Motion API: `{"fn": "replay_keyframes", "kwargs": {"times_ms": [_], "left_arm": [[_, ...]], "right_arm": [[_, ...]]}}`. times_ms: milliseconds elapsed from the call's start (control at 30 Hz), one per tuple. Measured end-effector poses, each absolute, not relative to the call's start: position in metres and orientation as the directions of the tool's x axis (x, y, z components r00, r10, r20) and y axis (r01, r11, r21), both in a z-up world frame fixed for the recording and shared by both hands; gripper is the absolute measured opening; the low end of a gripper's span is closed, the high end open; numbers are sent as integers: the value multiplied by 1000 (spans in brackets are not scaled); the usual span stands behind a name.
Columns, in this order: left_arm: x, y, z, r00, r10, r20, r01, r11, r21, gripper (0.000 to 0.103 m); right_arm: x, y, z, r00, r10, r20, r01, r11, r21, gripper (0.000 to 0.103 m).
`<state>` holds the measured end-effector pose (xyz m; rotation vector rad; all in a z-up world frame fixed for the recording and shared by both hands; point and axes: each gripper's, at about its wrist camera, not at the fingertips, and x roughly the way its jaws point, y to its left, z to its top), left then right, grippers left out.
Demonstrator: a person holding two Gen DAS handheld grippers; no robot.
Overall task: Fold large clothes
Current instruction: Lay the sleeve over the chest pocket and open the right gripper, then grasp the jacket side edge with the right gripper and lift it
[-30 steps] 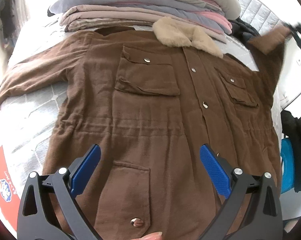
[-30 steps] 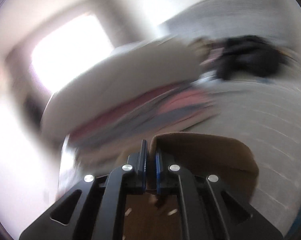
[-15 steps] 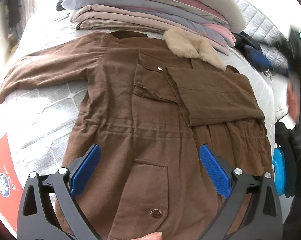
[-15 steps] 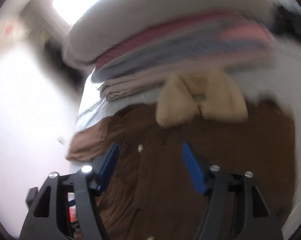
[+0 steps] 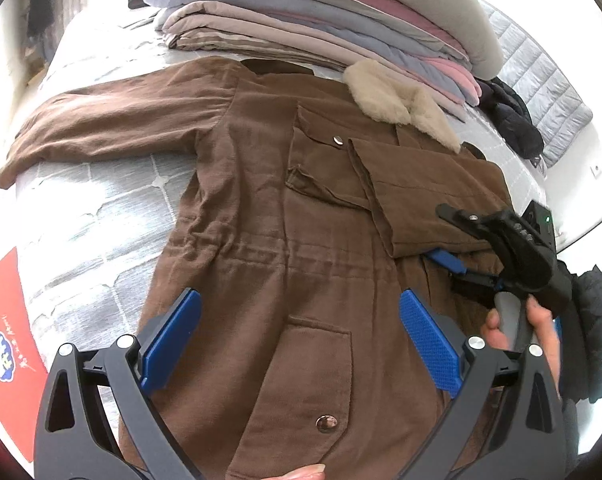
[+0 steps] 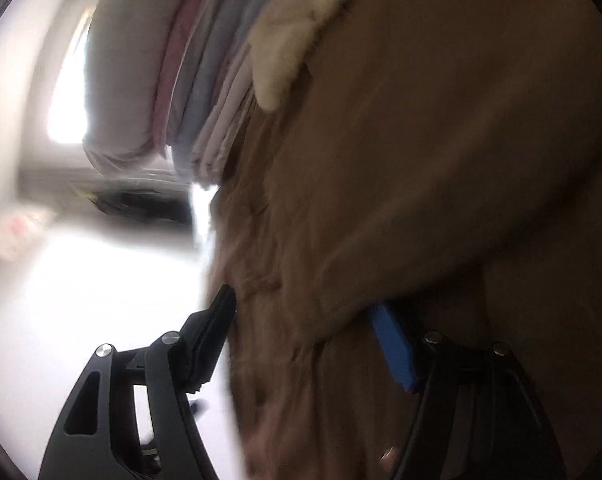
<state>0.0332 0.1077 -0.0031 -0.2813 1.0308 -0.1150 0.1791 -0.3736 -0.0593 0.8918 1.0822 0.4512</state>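
Left tool [image 5: 299, 338] released over brown coat [image 5: 261, 240]; right tool [image 6: 305, 336] released, straddling coat edge.

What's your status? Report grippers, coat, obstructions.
Left gripper open, above the coat. Right gripper open at the folded-in sleeve. Other sleeve unfolded. Folded bedding stack crowds the collar.

My right gripper [image 6: 305, 336] is standing with its jaws apart, and the brown coat [image 6: 421, 184] is filling most of what I am seeing, blurred. A fold of its cloth is lying between my jaws; whether my blue pad [image 6: 395, 350] is touching it, I cannot tell. The coat's cream fleece collar [image 6: 285, 48] is sitting up top, just beside a stack of folded bedding [image 6: 181, 80] in grey, pink and beige. A bright window [image 6: 67, 96] is glaring at the left.
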Motion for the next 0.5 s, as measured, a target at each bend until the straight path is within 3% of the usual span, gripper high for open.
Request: {"fn": "replay_keyframes", "kwargs": {"times_ms": [100,233,333,433,500], "left_arm": [[31,114,0,519,-233,-823,-43,954,-298,96],[29,122,5,526,-249,-813,-47,946,-320,96],[29,124,4,526,-249,-813,-51,945,-323,96],[29,126,4,523,-259,-812,-55,941,-335,96],[28,127,5,527,-259,-810,-55,940,-337,96]], "right_arm": [[172,-337,-34,367,599,-711,-37,773,633,66],[145,-300,1,465,396,-792,-257,916,307,67],[117,-264,13,603,244,-759,-410,911,-33,67],[98,-236,4,676,144,-722,-457,852,-258,75],[111,-214,-10,691,66,-720,-445,823,-352,75]]}}
